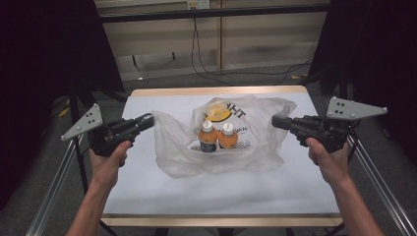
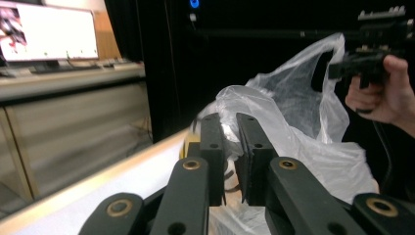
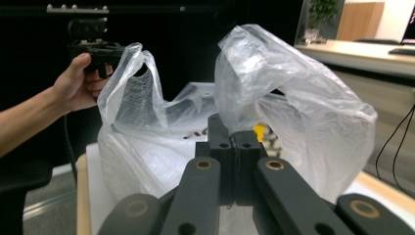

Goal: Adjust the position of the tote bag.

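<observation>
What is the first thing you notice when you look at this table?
A see-through plastic bag sits in the middle of the white table, stretched wide between two black tools. The left gripper pinches one handle and the right gripper pinches the other. Inside the bag stand two orange bottles with white caps, side by side.

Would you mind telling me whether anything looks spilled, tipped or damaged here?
Nothing stands out. The left gripper and right gripper each pinch a handle of the plastic bag, and both orange bottles stand upright inside with caps on.
</observation>
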A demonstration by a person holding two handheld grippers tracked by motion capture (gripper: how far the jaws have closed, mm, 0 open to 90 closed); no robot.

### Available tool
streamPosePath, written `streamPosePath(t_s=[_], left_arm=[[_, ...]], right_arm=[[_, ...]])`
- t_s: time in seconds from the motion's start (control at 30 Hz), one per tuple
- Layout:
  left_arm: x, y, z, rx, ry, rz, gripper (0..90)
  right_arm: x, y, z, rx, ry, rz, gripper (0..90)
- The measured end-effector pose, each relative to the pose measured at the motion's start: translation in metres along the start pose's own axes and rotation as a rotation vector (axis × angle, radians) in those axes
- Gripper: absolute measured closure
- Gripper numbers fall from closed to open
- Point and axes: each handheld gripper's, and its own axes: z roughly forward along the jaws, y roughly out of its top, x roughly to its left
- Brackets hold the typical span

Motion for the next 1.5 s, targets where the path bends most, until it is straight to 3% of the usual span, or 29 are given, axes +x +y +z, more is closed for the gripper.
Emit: streamPosePath(t_s=[0.2,0.3,0.47,0.67,0.9,1.0,1.13,1.2,1.23,1.3,1.37,1.5], left_arm=[[0.012,0.019,0.003,-0.03,0.014,0.002,82.9],[0.014,0.032,0.004,-0.037,0.028,0.033,83.1],[0.017,0.041,0.006,-0.042,0.02,0.044,83.1],[0.025,0.053,0.007,-0.053,0.046,0.04,83.6],[0.037,0.079,0.001,-0.081,0.09,0.052,84.5],[0.04,0.083,0.001,-0.086,0.108,0.048,84.7],[0.042,0.081,0.001,-0.104,0.127,0.038,85.1],[0.042,0.077,0.003,-0.086,0.124,0.041,85.3],[0.041,0.073,0.005,-0.062,0.128,0.062,85.3],[0.042,0.066,0.005,-0.032,0.114,0.073,85.4],[0.042,0.056,0.006,-0.04,0.101,0.046,85.5],[0.04,0.045,0.006,-0.017,0.081,0.058,85.5]], right_arm=[[-0.006,0.022,0.008,-0.034,-0.014,-0.025,89.8],[-0.014,0.037,0.012,-0.042,-0.027,-0.024,89.9],[-0.026,0.052,0.013,-0.063,-0.064,-0.023,90.0],[-0.032,0.065,0.014,-0.081,-0.08,-0.031,90.0],[-0.047,0.097,0.007,-0.131,-0.14,-0.029,90.0],[-0.05,0.103,0.008,-0.11,-0.15,-0.038,90.0],[-0.051,0.102,0.007,-0.137,-0.16,-0.03,90.0],[-0.051,0.099,0.006,-0.142,-0.157,-0.025,90.0],[-0.052,0.096,0.005,-0.146,-0.156,-0.019,90.0],[-0.053,0.088,0.0,-0.145,-0.154,-0.007,90.0],[-0.054,0.075,-0.006,-0.133,-0.154,0.004,90.0],[-0.051,0.063,-0.01,-0.12,-0.15,0.008,90.0]])
